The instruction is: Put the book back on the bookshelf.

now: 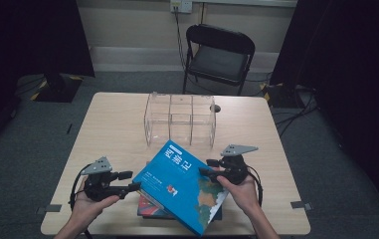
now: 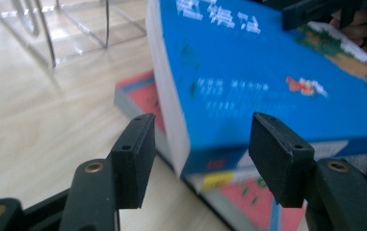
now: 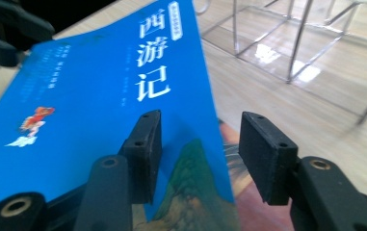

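Thick blue paperback book, tilted atop red book: edges between both parted, ungripping left gripper and right gripper; next, closing to lift.

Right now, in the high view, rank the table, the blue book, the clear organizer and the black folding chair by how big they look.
1. table, largest by far.
2. and 3. unsure: black folding chair and blue book look alike; the chair stands farther away and the book is tilted.
4. clear organizer, slightly smaller.
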{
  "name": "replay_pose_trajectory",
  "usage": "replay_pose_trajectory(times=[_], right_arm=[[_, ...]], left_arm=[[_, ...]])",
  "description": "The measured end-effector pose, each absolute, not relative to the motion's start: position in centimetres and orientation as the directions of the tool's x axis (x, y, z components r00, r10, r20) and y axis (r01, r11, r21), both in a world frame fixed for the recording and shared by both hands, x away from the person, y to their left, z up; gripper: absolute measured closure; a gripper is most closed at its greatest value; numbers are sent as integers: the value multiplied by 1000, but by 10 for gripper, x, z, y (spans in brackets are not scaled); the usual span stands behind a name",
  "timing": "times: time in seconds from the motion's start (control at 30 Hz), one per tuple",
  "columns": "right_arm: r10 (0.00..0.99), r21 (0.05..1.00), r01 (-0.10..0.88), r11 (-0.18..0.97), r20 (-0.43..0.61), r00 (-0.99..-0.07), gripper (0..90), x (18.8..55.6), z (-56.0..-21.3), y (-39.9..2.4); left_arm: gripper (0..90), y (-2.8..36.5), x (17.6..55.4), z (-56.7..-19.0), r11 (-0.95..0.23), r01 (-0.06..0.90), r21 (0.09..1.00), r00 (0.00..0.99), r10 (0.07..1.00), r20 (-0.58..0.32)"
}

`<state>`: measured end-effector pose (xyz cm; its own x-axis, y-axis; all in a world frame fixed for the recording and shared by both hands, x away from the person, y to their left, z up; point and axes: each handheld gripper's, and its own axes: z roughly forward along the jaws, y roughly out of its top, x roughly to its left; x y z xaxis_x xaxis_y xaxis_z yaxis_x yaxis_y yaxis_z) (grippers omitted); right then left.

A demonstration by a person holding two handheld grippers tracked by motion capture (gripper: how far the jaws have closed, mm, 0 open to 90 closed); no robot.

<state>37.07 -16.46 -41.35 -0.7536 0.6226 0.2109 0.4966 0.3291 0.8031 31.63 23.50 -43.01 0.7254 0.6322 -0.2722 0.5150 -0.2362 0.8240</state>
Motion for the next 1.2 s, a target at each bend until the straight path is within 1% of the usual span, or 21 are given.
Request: replay_pose_trajectory(times=[0.07, 0.1, 0.13, 0.17, 0.2, 0.27, 0.3, 0.33, 0.4, 0.47, 0.57, 0.63, 0.7, 0.77, 1.0, 1.07, 1.2], right_arm=[[624, 805, 498, 323, 214, -752, 512, 370, -414, -165], [624, 807, 497, 320, 216, -751, 512, 370, -415, -166], [627, 806, 504, 310, 225, -746, 527, 370, -416, -166], [627, 806, 504, 310, 225, -746, 527, 370, -416, -166], [623, 810, 497, 312, 221, -751, 566, 367, -417, -166], [621, 811, 496, 311, 222, -752, 580, 366, -417, -165], [619, 813, 489, 315, 215, -756, 579, 365, -417, -165], [620, 811, 494, 314, 219, -754, 578, 364, -417, -166], [623, 810, 495, 315, 217, -752, 578, 363, -417, -167], [632, 812, 489, 317, 204, -748, 574, 357, -417, -168], [636, 803, 497, 328, 202, -745, 569, 351, -415, -172], [632, 796, 516, 316, 229, -741, 565, 348, -416, -177], [638, 802, 516, 301, 232, -734, 560, 342, -417, -180], [646, 807, 519, 282, 240, -725, 549, 337, -419, -182], [663, 807, 519, 282, 227, -713, 528, 325, -418, -184], [659, 813, 520, 262, 243, -712, 522, 317, -421, -187], [647, 810, 526, 260, 259, -717, 515, 308, -421, -190]], left_arm=[[426, 237, 317, -433, -234, 524, 819, 716, 641, -275], [410, 238, 319, -435, -231, 532, 815, 718, 633, -290], [374, 240, 320, -438, -227, 540, 810, 716, 630, -301], [378, 240, 320, -438, -227, 540, 810, 716, 630, -301], [370, 240, 320, -440, -243, 530, 812, 723, 631, -282], [368, 238, 318, -439, -246, 526, 814, 716, 644, -269], [377, 237, 317, -438, -261, 509, 820, 721, 649, -242], [385, 236, 317, -438, -259, 504, 824, 719, 655, -234], [384, 236, 321, -439, -246, 517, 820, 709, 660, -248], [385, 234, 325, -440, -236, 515, 824, 700, 671, -245], [385, 231, 337, -441, -213, 539, 815, 684, 676, -276], [390, 229, 347, -442, -177, 570, 802, 661, 678, -321], [391, 228, 356, -444, -165, 587, 792, 657, 670, -347], [397, 221, 365, -440, -188, 578, 794, 653, 690, -312], [415, 208, 386, -437, -191, 590, 784, 640, 703, -310], [417, 201, 395, -436, -196, 586, 786, 638, 709, -299], [435, 192, 407, -435, -185, 595, 782, 627, 715, -308]])
